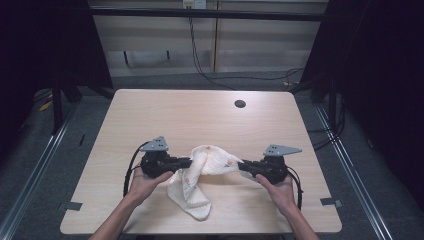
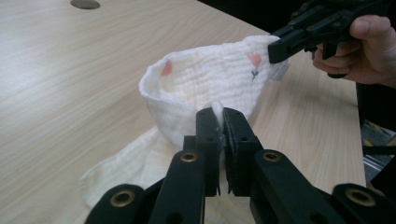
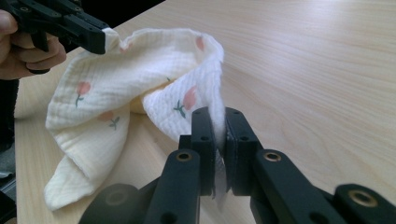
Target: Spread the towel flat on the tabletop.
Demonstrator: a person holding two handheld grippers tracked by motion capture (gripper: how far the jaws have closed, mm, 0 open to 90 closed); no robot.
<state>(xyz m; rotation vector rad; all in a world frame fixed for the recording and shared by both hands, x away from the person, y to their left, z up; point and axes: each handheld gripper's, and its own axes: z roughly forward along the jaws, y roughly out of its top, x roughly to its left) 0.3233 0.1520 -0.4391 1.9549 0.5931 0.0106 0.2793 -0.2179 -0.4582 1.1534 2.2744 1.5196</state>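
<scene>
High view: a cream cloth [image 1: 200, 177] printed with small pink flowers lies bunched near the front edge of the bench [image 1: 200, 115], strung between the left gripper [image 1: 187, 163] and the right gripper [image 1: 241, 165], which face each other from either side. As I judge it, the work in hand is spreading or folding this cloth, and it stands at an early stage: both pickups are done, since each gripper has an edge of the fabric pinched and raised off the wood, but the cloth is not yet stretched flat. Its middle arches loosely between the two grips and a long tail droops toward the person and rests on the bench. What seems left is to draw the hands apart until the fabric goes taut, then lay it down or fold it over. In the left gripper view the left gripper's jaws are closed tight on a thin ridge of cloth [image 2: 201, 88] that rises straight up between them, with the rest curving away in a hoop to the right gripper [image 2: 280, 46], which clamps the far corner beside a fabric tag. In the right gripper view the right gripper's [image 3: 219, 135] jaws are likewise closed on a fold of cloth [image 3: 140, 84], the edge running between them, while the left gripper [image 3: 100, 39] bites the opposite corner at the upper left. The cloth hangs in soft folds below both grips, its lower end touching the bench.
</scene>
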